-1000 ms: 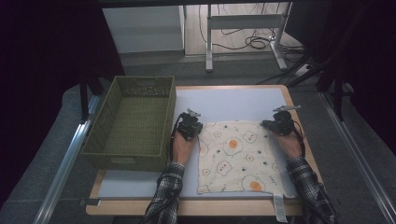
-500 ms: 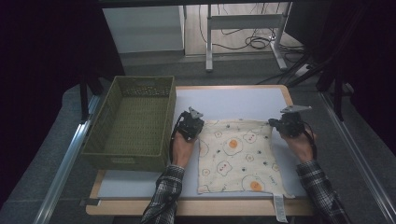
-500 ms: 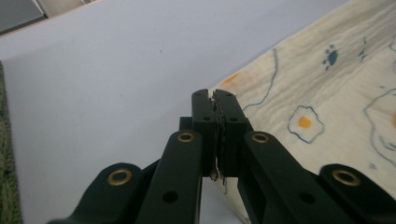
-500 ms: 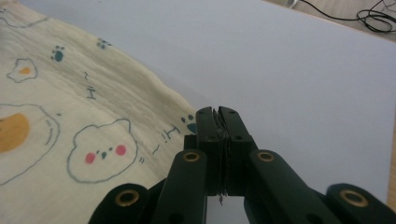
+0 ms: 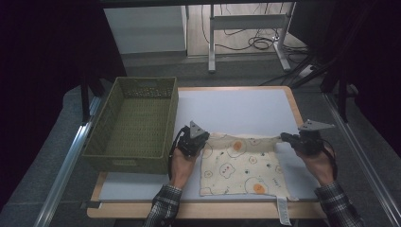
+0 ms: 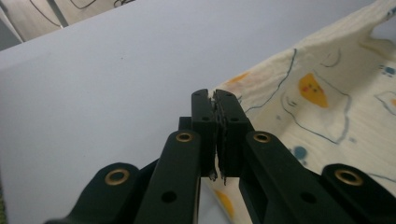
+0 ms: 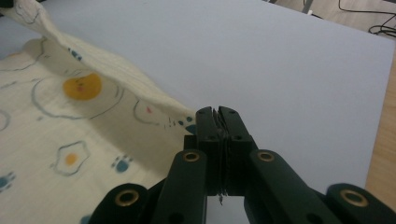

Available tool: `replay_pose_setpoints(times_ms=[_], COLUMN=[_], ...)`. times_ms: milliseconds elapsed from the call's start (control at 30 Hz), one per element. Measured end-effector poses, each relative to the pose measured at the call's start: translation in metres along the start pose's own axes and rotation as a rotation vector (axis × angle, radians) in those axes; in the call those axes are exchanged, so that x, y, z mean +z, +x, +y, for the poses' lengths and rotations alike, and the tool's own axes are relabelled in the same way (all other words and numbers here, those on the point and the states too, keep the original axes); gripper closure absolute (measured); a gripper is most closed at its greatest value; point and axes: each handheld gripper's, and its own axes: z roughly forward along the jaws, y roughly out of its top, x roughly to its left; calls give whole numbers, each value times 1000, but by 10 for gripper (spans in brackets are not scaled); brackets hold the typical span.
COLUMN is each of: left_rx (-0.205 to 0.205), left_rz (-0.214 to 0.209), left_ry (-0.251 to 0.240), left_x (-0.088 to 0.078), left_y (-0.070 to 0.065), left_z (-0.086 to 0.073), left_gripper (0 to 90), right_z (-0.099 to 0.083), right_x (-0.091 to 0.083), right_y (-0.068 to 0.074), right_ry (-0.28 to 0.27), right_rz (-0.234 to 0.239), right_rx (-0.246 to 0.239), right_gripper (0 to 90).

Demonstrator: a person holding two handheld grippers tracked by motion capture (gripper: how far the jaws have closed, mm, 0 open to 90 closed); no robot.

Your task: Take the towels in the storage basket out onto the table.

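woven basket: olive green basket [image 5: 130, 123] sits at the table's left edge, just left of the left gripper, apart from the cloth
table: white top [image 5: 236, 106] with wood rim; far half bare
off-table: metal desk legs [image 5: 246, 38] and cables [image 5: 257, 43] on the floor beyond the far edge
blocking: nothing lies between the grippers; the basket's right wall stands close by the left hand [image 5: 182, 163]
cloth: cream cloth [image 5: 241, 165] with fried-egg print, on the near right part of the table; near edge lies flat by the table's near edge, far edge lifted off the top
left gripper [image 6: 214, 100]: jaws pressed together, pinching the cloth's far left corner
right gripper [image 7: 218, 116]: jaws pressed together on the cloth's far right corner
cloth vs grippers: far edge stretched between the two, sagging a little mid-span; the rest spreads toward the person
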Motion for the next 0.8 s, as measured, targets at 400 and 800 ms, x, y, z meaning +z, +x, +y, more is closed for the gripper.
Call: replay_pose_setpoints(times_ms=[400, 800], left_rx=[41, 67], left_rz=[-42, -81], left_ry=[-6, -44], left_x=[-30, -61], left_y=[-28, -48], left_z=[-29, -58], left_gripper=[873, 872], right_z=[-35, -59], right_x=[-38, -57], right_y=[32, 59], right_ry=[-3, 17], right_rz=[56, 95], right_rx=[-13, -29], right_gripper=[882, 882])
